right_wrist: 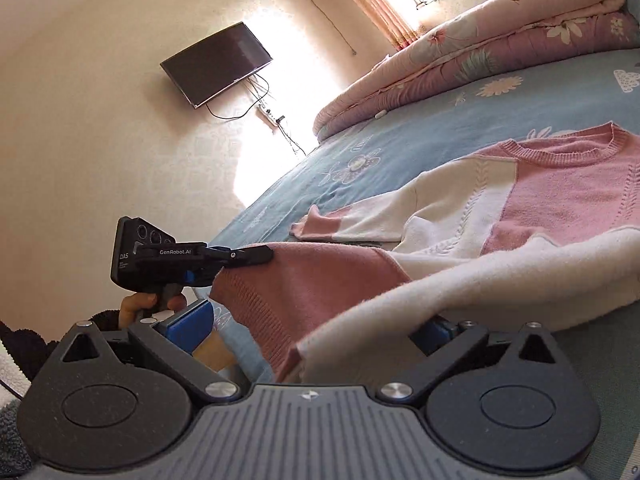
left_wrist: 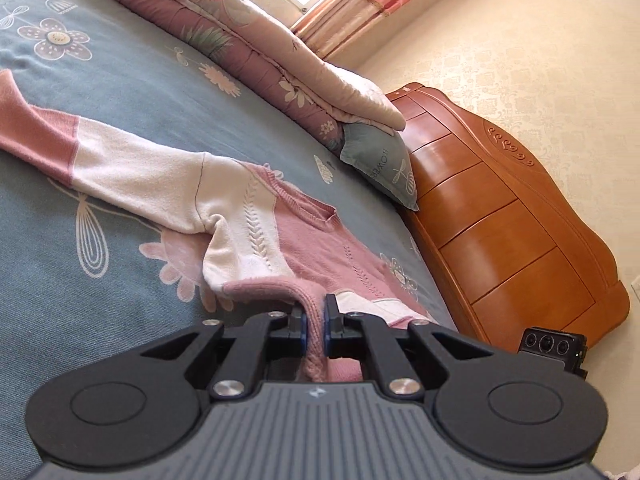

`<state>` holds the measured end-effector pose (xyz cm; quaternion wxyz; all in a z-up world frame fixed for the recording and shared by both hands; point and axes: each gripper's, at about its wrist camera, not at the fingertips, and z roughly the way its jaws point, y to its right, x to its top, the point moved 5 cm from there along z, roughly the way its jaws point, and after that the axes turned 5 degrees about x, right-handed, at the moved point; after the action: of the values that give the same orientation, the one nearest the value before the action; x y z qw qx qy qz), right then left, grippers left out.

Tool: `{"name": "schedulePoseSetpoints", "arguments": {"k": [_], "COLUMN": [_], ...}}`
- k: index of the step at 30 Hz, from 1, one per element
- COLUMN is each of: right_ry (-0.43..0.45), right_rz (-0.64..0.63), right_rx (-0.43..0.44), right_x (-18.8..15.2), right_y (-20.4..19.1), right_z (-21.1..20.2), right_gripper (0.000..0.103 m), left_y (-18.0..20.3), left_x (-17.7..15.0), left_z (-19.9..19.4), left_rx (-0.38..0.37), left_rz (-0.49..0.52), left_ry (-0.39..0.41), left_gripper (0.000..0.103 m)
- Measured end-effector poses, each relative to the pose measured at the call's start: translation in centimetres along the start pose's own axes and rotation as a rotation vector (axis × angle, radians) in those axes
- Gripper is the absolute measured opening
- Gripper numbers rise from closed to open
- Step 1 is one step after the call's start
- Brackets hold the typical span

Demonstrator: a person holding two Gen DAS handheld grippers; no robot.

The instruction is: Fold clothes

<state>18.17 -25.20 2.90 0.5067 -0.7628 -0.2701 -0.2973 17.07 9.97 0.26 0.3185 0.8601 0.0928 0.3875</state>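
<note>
1. Left fingers: pinched on sweater hem.
2. Right fingers: spread wide, cloth draped between.
3. Sweater: soft, light, stretchy knit, on bed near its edge; grip hem corners.

The left gripper has black linkage arms with silver screw heads, blue pads on its fingers and two round black discs at 4 and 8 o'clock of a grey ribbed body bearing a small white emblem; the right gripper is built alike, with blue pads; seen from the right wrist, the left unit carries a black camera block lettered "GenRobot.AI"; a hand beneath it shows a dark fuzzy sleeve.
</note>
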Motion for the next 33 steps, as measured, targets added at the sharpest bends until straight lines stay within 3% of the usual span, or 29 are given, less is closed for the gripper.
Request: {"name": "schedulePoseSetpoints", "arguments": {"k": [4,7,13,18,25,29,33], "right_ry": [-0.047,-0.096,-0.067,-0.006,0.083,0.127,0.129], "right_rz": [0.031,0.143,0.279,0.341,0.442,0.494,0.479], "right_rx": [-0.176,-0.320,-0.340,-0.319,-0.259,-0.225,-0.228], "right_x": [-1.7,-4.6,-8.4,-9.6,-10.4,-10.6,-10.4], "right_y": [1.3,4.1,6.1,7.5,8.8,9.4,9.4], "right_z": [-1.4,-1.7,-1.7,-0.8,-1.1,-1.4,-0.9], "right_gripper": [0.103,0.103,0.103,0.103,0.103,0.103,0.103], "left_y": [-1.4,-3.1,-2.5,-1.6,-2.2,0.0,3.7], "left_x": [-1.2,-2.2,-1.4,-0.1,0.7,-0.3,-2.5], "left_z": [0.1,-0.4,-1.8,-1.7,3.1,5.6,7.4], "left_rx": [0.139,0.255,0.408,0.362,0.317,0.251,0.194], "left_rz": [-0.009,-0.008,0.110,0.115,0.067,0.105,0.237], "left_ry": [-0.070,-0.086,-0.026,-0.016,-0.074,-0.108,-0.140], "left_gripper": [0.006,0.008,0.010,0.021,0.021,0.022,0.033]}}
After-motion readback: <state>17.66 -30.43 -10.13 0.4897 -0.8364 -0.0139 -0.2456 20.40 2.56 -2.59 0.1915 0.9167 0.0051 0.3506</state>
